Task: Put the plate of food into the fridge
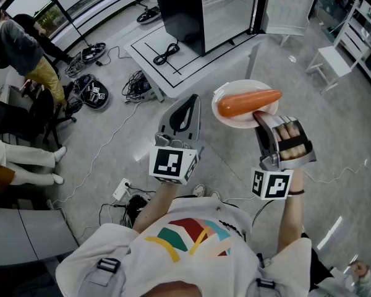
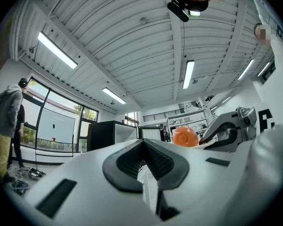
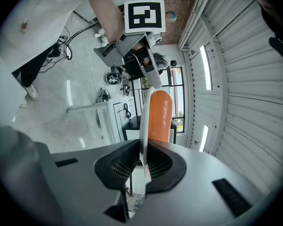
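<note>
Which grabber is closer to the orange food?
Right. The right gripper holds the plate by its rim, beside the orange food; the left gripper hangs apart, to its left.

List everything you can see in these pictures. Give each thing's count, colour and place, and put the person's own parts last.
plate: one, white, rim clamped in the right gripper
carrot: one, orange, lying on the plate
fridge: one, black, on the table ahead
table: one, white, beyond the grippers
cable: one, black, coiled on the table beside the fridge
chair: one, white, on the floor at right
floor gear: several black cables and devices, left of the table
bystanders: at least two, far left, one standing in a grey top
left gripper: one, white, jaws together, empty
right gripper: one, white, shut on the plate
</note>
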Demonstrator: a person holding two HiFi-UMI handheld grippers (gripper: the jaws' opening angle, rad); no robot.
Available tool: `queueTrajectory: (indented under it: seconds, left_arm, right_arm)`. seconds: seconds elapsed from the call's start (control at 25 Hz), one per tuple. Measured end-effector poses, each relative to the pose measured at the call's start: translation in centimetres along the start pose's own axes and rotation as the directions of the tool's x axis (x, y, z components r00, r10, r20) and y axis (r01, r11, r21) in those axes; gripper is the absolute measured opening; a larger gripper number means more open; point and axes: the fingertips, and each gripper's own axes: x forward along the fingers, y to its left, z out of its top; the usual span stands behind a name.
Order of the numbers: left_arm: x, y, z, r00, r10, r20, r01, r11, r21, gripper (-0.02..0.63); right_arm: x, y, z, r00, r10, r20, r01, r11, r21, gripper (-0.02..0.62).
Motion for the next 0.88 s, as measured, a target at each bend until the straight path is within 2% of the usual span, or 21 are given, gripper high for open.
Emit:
queueTrajectory:
  seconds: [0.88]
  left_arm:
    - [0.0, 0.1, -0.1, 1.0, -0.006, -0.004, 0.006, 1.0, -0.006, 0.004]
  right_arm:
    - [-0.7, -1.4, 0.1, 0.999, -0.037, 0.017, 0.037, 0.999, 0.012, 0.031]
